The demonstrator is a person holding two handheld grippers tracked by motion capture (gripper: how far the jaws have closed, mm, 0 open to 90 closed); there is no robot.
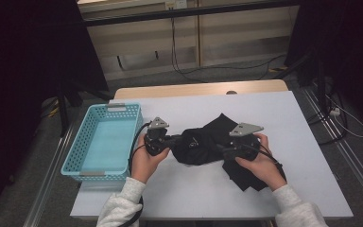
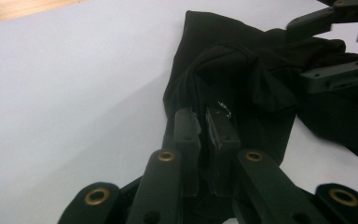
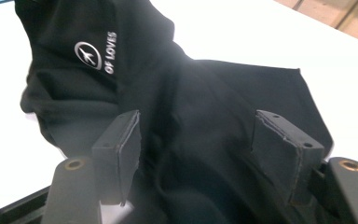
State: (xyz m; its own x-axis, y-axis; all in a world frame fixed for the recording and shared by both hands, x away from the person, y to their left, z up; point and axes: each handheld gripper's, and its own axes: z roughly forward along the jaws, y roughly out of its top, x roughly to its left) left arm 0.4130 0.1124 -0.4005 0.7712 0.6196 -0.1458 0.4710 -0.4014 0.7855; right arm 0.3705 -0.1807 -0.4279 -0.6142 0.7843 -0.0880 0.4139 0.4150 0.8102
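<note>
Bare basket (image 1: 105, 140) beside black garment (image 1: 203, 142)

Black garment (image 1: 203, 144), turquoise basket (image 1: 82, 137)

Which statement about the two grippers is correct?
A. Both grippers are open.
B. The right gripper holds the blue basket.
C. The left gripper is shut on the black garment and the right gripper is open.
C: the left gripper pinches a fold of the black garment, while the right gripper has its jaws wide apart over it.

Blue basket (image 1: 102, 142) (left), white table (image 1: 274, 123)
</note>
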